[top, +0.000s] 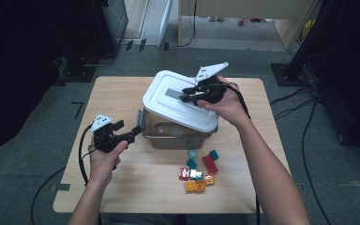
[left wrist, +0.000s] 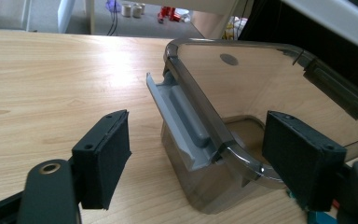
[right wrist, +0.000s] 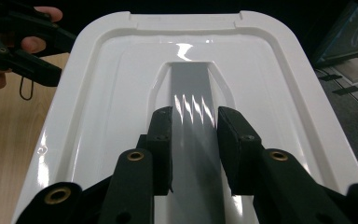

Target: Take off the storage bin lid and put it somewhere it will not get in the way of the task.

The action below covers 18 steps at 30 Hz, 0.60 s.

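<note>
A smoky clear bin [top: 168,133] stands mid-table with its white lid [top: 168,101] sitting askew and tilted on top. My right gripper [top: 187,95] is shut on the lid's grey handle [right wrist: 189,88], one jaw on each side of it, as the right gripper view [right wrist: 194,140] shows. My left gripper [top: 133,131] is open at the bin's left end. In the left gripper view [left wrist: 200,149] its jaws stand either side of the bin's near corner [left wrist: 242,158], where a grey latch [left wrist: 182,116] hangs open. The lid's edge [left wrist: 340,18] hovers above the bin's rim.
Several small coloured blocks [top: 199,168], red, teal, orange and white, lie on the wooden table [top: 117,93] in front of the bin. The person's other hand and left gripper [right wrist: 23,51] show past the lid's left edge. Dark floor and cables surround the table.
</note>
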Motion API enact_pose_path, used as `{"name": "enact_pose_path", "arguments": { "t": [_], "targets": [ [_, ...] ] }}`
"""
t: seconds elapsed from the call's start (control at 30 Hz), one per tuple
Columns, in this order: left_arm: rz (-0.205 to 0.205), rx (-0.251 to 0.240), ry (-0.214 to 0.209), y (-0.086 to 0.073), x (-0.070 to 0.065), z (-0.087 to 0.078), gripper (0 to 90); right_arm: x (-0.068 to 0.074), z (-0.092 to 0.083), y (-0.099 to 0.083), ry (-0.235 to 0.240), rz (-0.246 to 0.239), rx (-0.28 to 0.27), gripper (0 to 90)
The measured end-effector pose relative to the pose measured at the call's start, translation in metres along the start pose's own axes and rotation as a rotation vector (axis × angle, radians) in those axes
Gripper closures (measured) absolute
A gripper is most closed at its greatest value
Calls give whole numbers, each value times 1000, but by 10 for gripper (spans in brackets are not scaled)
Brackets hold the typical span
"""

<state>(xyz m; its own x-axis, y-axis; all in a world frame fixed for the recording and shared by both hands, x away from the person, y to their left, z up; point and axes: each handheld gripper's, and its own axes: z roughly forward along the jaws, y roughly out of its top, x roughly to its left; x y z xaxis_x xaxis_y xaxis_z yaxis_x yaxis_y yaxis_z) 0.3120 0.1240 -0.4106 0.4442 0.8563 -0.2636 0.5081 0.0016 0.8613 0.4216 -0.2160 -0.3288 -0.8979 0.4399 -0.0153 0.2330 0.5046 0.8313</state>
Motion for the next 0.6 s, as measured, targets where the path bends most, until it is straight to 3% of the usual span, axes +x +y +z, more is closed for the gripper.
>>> {"name": "enact_pose_path", "arguments": {
  "t": [0.2, 0.6],
  "targets": [
    [-6, -3, 8, 1, 1, -3, 182, 0, -12, -2, -32, 12, -2, 682],
    [7, -18, 27, 0, 2, -12, 133, -7, -48, -24, -108, 98, -26, 683]
  ]
}}
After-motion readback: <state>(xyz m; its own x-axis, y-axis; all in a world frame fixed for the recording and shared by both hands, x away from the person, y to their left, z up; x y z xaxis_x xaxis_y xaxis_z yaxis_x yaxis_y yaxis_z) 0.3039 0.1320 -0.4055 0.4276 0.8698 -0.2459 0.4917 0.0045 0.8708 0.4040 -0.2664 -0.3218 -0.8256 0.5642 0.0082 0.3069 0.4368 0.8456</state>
